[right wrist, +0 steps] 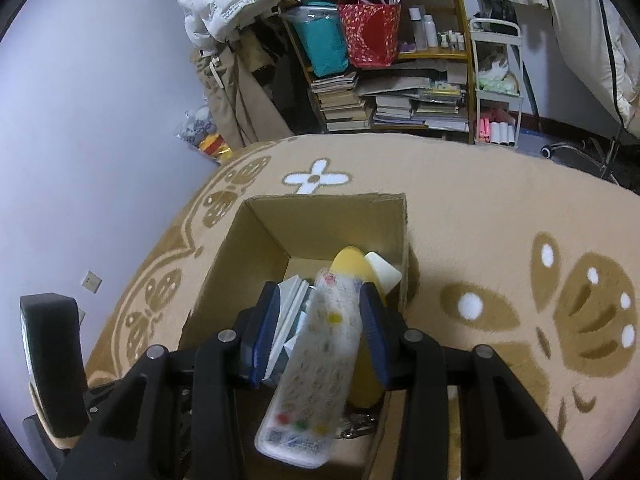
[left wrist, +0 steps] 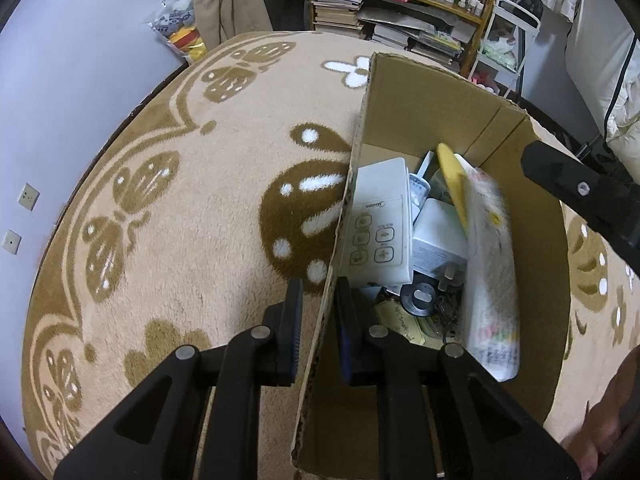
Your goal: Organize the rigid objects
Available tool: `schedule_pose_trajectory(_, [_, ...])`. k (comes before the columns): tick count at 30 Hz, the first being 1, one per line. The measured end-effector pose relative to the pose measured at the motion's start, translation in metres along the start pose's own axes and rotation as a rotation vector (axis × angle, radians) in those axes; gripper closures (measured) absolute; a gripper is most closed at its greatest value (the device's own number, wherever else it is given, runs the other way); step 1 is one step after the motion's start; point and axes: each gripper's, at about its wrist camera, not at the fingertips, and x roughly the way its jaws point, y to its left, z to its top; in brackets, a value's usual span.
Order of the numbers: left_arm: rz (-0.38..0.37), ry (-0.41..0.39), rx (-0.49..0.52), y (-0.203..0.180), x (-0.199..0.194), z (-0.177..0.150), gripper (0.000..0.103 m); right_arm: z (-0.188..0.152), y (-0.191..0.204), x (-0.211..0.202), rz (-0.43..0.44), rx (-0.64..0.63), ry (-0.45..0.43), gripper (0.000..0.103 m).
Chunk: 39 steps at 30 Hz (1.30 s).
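Right now the remote (right wrist: 308,364) sits between the fingers of the right gripper (right wrist: 318,332), over the open box (right wrist: 256,232). It looks blurry, and there are gaps beside it, so I cannot tell if the right gripper is squeezing it or letting go. Its long side points down into the box, leaning along the wall nearest the right gripper. That gripper is closer to it. The left gripper (left wrist: 318,312) pinches the box's other wall and holds it steady. A white panel (left wrist: 380,224) and a yellow thing (left wrist: 452,184) lie inside the box. I think the remote only needs to drop straight down.
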Motion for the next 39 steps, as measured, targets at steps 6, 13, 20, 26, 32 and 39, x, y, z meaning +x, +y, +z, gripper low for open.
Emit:
schedule_pose_trajectory(6, [0.037, -0.027, 0.045, -0.008, -0.010, -0.005, 0.086, -0.002, -0.001, -0.015, -0.025, -0.025, 0.002, 0.032])
schedule_pose_trajectory(13, [0.055, -0.054, 0.078, -0.012, -0.031, -0.010, 0.072, -0.003, -0.008, -0.038, -0.041, -0.044, -0.008, 0.015])
schedule_pose_trajectory(20, [0.088, -0.127, 0.089, -0.011, -0.065, -0.022, 0.045, -0.012, -0.021, -0.069, -0.063, -0.019, -0.038, 0.000])
schedule_pose_trajectory(26, [0.116, -0.176, 0.121, -0.021, -0.093, -0.033, 0.028, -0.027, -0.033, -0.094, -0.108, -0.046, -0.041, 0.000])
schedule_pose_trajectory(32, [0.116, -0.257, 0.157, -0.032, -0.121, -0.047, 0.017, -0.041, -0.050, -0.126, -0.117, -0.039, -0.053, 0.000])
schedule_pose_trajectory(39, [0.097, -0.306, 0.149, -0.037, -0.145, -0.063, 0.010, -0.061, -0.058, -0.160, -0.110, -0.058, -0.097, 0.000])
